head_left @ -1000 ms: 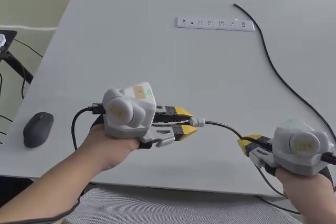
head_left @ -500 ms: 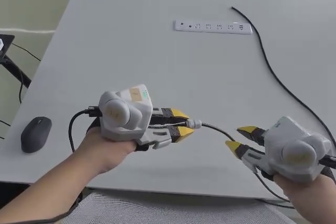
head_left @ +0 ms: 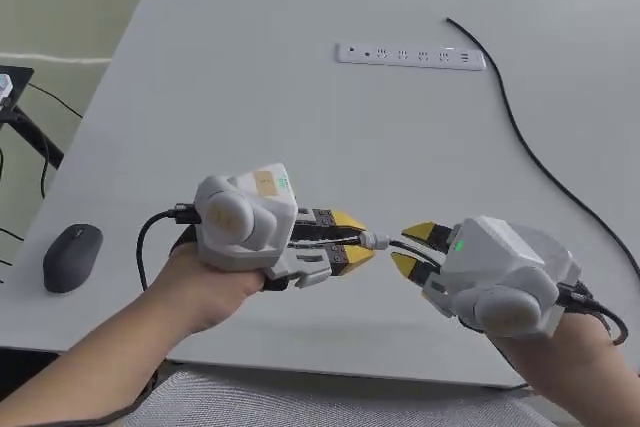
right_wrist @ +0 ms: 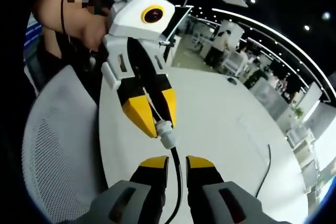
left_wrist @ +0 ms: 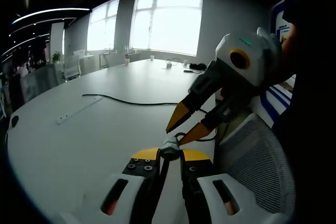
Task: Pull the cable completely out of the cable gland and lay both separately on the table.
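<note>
Above the near edge of the desk [head_left: 300,97], the left gripper [head_left: 352,238] has its jaws closed on the small pale cable gland [head_left: 372,240]. The right gripper [head_left: 412,249] holds its jaws apart astride the thin black cable [right_wrist: 179,179], just beside the gland, not pinching it. The cable looks limp and smooth, likely to slip; a firm hold close to the light, rigid gland should pull straightest.
</note>
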Demonstrator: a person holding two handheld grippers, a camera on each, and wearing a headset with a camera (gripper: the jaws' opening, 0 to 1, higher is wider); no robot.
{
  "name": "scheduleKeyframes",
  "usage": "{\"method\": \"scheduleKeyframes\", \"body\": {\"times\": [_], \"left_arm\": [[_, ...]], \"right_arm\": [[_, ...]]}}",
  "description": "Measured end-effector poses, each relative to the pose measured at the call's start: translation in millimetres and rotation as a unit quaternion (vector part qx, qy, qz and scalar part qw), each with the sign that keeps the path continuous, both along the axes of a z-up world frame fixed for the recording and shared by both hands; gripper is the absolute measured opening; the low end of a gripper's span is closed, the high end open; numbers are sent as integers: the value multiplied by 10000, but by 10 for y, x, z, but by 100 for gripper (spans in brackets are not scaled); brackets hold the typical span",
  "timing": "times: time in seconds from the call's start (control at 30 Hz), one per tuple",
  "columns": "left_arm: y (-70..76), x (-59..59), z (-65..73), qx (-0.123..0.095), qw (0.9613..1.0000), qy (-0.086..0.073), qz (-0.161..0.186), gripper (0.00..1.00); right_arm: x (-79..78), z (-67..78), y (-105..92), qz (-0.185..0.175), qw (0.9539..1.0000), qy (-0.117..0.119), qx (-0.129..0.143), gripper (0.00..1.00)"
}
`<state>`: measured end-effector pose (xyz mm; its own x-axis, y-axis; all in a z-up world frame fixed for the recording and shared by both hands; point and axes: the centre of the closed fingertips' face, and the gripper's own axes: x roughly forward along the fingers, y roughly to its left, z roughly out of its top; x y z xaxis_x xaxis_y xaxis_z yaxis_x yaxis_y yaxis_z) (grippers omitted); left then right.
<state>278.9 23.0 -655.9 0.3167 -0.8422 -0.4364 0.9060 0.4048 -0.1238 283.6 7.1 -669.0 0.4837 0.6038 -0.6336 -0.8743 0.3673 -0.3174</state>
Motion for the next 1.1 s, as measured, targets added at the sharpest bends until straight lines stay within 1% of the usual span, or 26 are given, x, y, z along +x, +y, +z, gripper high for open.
{"method": "scheduleKeyframes", "body": {"times": [0.17, 0.27, 0.4, 0.47, 0.67, 0.73, 0.8, 0.87, 0.97, 1.0, 1.1], "left_arm": [[-2, -20, 2, -21, 10000, 13, -5, 15], [-4, -25, 7, -43, 10000, 9, 13, 15], [-6, -41, 12, -62, 10000, 17, 15, 15], [-6, -43, 13, -71, 10000, 16, 17, 15], [7, -20, 40, -111, 9999, 0, 53, 15], [14, -10, 47, -124, 9999, -3, 61, 15], [22, -3, 61, -144, 9999, -11, 77, 15], [30, 4, 66, -151, 9998, -15, 91, 15], [39, 5, 61, -144, 9999, -19, 92, 15], [41, 3, 60, -141, 9999, -18, 92, 15], [45, 1, 64, -145, 9998, -29, 105, 15]], "right_arm": [[7, -2, 39, 115, 9999, -81, -93, 5], [-21, -18, 56, 161, 9998, -67, -111, 1], [-25, -16, 46, 123, 9999, -69, -74, 0], [-22, -12, 40, 5, 9999, 89, 87, 0], [31, -16, -23, -147, 9997, 127, 151, 0], [57, -24, -67, -246, 9993, 182, 193, 0], [84, -24, -116, -417, 9983, 278, 305, 0], [74, -43, -143, -603, 9954, 537, 517, 0], [99, -98, -240, -883, 9912, 739, 654, 0], [102, -134, -280, -1032, 9882, 866, 732, 0], [124, -207, -387, -1361, 9807, 1111, 859, 0]]}}
